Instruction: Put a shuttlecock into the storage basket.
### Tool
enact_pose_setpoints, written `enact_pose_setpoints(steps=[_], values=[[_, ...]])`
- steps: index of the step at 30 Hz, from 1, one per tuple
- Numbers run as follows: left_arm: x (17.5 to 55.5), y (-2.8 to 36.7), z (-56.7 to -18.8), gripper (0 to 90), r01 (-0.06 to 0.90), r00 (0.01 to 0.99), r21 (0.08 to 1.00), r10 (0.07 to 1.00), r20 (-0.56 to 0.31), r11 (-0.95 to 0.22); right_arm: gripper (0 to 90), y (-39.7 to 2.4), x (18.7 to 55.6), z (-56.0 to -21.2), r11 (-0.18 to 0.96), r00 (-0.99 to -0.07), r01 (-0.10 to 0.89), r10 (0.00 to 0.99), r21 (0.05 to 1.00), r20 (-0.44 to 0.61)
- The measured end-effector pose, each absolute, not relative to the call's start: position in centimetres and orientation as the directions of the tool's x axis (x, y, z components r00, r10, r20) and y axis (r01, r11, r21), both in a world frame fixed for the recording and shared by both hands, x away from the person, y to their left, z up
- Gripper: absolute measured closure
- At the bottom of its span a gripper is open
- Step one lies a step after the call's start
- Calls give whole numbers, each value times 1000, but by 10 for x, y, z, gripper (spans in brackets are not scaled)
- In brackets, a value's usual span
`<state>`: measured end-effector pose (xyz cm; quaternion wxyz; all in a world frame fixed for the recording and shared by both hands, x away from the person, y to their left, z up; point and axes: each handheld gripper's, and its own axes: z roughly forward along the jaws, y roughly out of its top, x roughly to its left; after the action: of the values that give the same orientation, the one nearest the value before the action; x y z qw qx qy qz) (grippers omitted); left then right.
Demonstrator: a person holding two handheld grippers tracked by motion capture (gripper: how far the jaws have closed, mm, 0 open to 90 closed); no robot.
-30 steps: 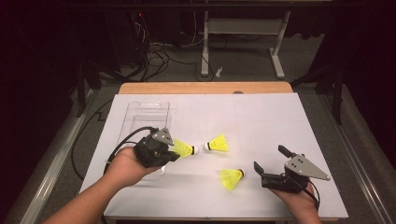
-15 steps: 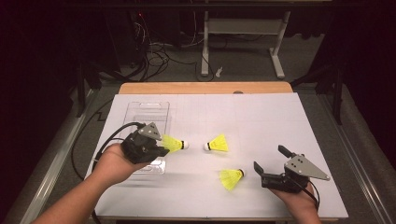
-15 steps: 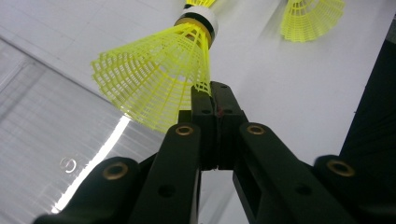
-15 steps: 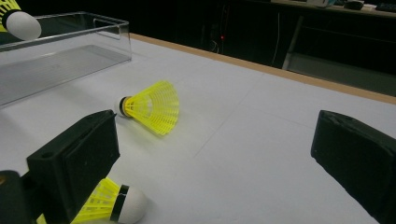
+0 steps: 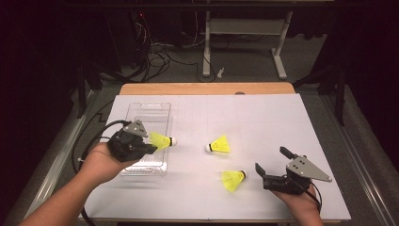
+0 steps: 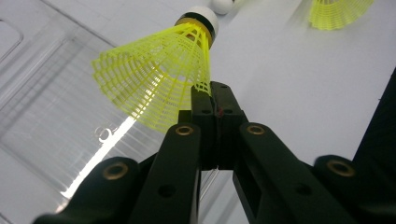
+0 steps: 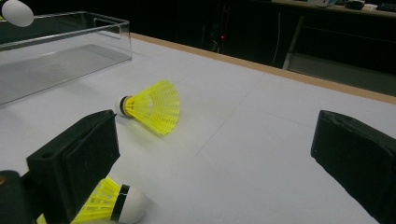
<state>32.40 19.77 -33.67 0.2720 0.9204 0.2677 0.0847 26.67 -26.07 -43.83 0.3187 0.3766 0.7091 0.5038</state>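
Desk [image 5: 263, 117], white-topped. Clear tray [image 5: 153, 113] at its 9 o'clock, nothing in it yet. Left hand-held gripper [image 5: 149, 147] grasping one shuttlecock [image 5: 161, 140] over the tray; right hand-held gripper [image 5: 272, 165] released. Two shuttlecocks [image 5: 220, 144] left on the desk.

Shuttlecocks [image 5: 161, 140] have yellow plastic mesh skirts (white smooth caps). Tray [image 5: 157, 110] is clear glossy plastic. Table [image 5: 263, 117] cover is matt white, edge wooden.
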Motion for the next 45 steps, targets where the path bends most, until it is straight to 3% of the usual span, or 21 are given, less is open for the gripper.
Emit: enact_pose_setpoints(steps=[15,45], values=[[336,231,-339,898,495,805,521,593,26,-695,16,-261,267,-439,200,-515,218,855,955,-62],[374,253,-343,898,584,750,486,661,-18,-650,16,-261,267,-439,203,-517,213,854,956,-66]])
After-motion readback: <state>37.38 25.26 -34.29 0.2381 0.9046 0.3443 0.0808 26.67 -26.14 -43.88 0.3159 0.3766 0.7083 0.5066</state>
